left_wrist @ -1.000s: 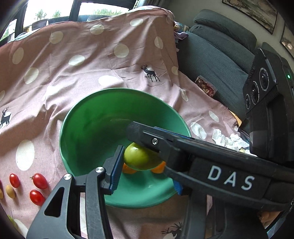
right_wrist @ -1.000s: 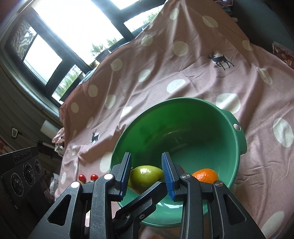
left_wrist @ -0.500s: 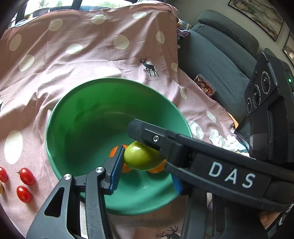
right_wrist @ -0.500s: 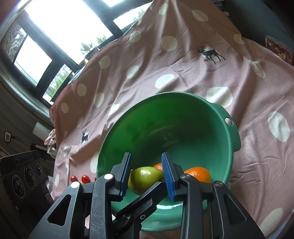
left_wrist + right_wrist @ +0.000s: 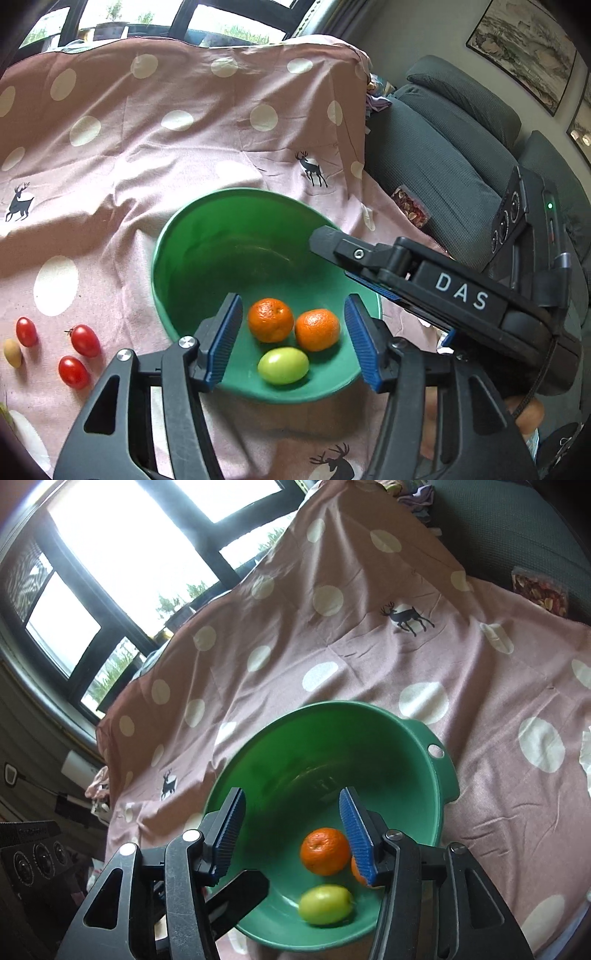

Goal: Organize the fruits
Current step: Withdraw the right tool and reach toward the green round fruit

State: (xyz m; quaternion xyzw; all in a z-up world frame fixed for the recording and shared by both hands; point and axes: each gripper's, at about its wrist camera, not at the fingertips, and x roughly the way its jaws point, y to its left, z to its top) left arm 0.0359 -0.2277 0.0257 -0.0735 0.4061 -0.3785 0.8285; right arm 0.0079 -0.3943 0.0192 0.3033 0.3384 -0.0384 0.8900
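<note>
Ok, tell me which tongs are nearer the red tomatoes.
Left. The left tongs, opening and empty, hover over the bowl just right of the tomatoes; the right tongs, also opening empty, are farther right.

The green bowl is looking like smooth, semi-glossy plastic. The pink cloth is showing a matt, creased weave. The 2 oranges are showing dimpled peel; the green fruit is shining smooth. The gripper pads are looking ribbed.
</note>
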